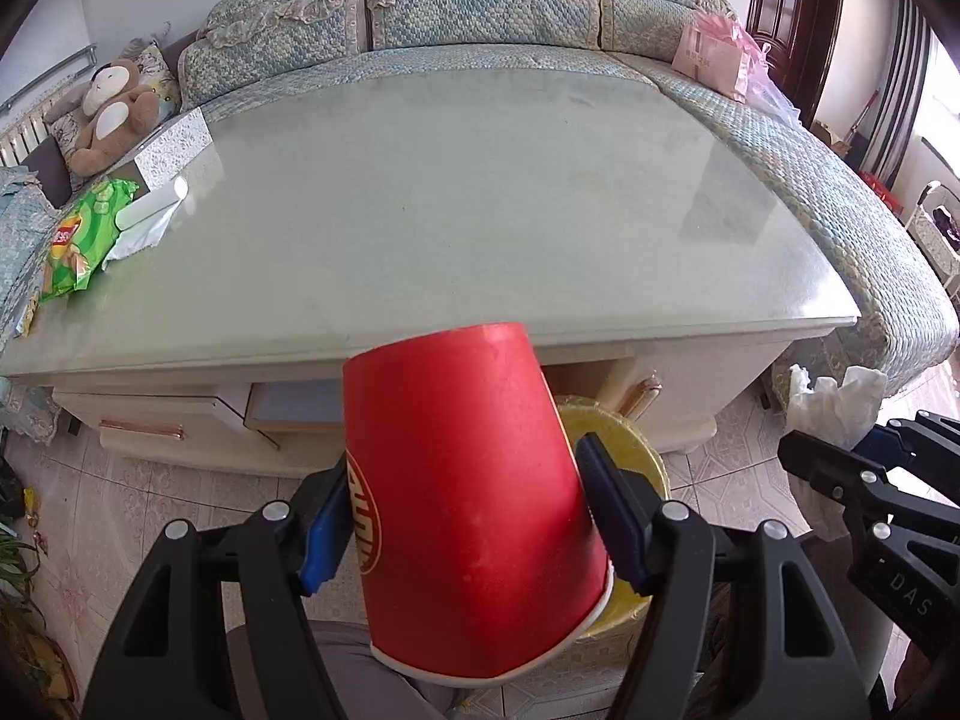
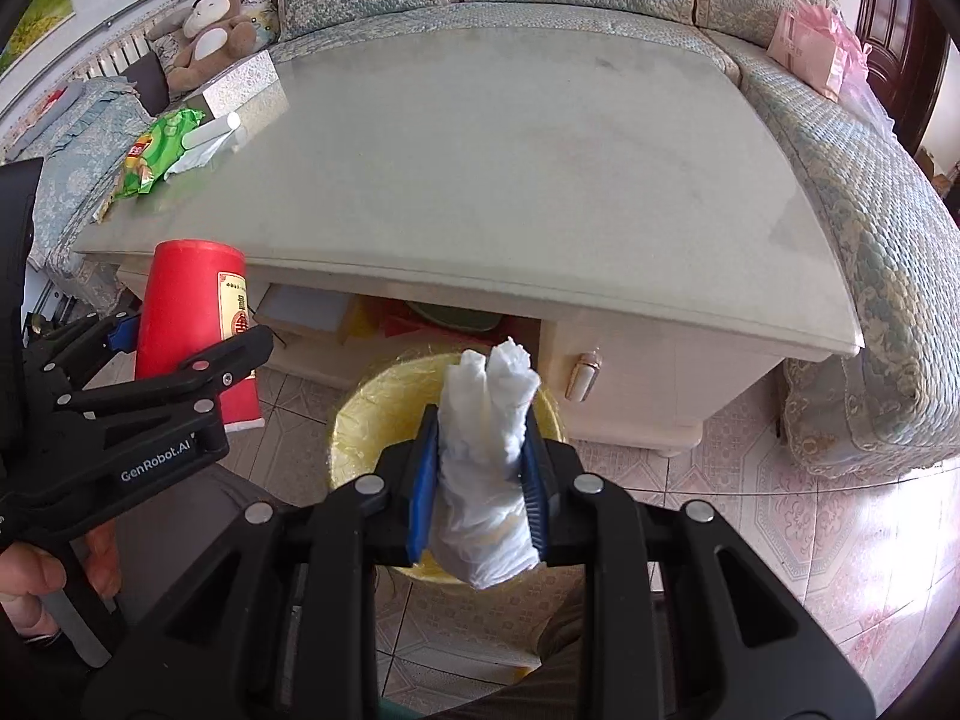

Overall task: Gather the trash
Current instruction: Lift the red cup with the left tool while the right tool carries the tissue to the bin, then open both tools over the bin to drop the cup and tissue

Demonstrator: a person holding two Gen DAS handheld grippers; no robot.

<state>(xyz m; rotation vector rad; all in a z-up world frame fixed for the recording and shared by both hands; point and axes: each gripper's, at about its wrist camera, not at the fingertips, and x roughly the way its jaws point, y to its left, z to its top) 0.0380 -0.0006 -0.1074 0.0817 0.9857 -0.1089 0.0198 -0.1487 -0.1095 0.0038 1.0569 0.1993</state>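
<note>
The red paper cup [image 1: 474, 504], upside down, is pinched by the left hand-held gripper [image 1: 462, 516]; the crumpled white tissue [image 2: 489, 462] by the right hand-held gripper [image 2: 480, 468]. Both hang over the yellow-lined round bin [image 2: 360, 420] near the desk [image 2: 540, 180]. Centre each, then release.

The left claw [image 2: 198, 360] carries white lettering reading "GenRobot.AI" along its black arm, seen from the right wrist view. From the left wrist view, the right claw [image 1: 840, 468] shows embossed letters "DAS" on its black body, the remainder cut off. The red paper cup [image 2: 192, 324] bears a cream label with red characters and the green chip bag [image 1: 84, 234] on the tabletop [image 1: 450, 192] a red brand logo, both too small to read.
</note>
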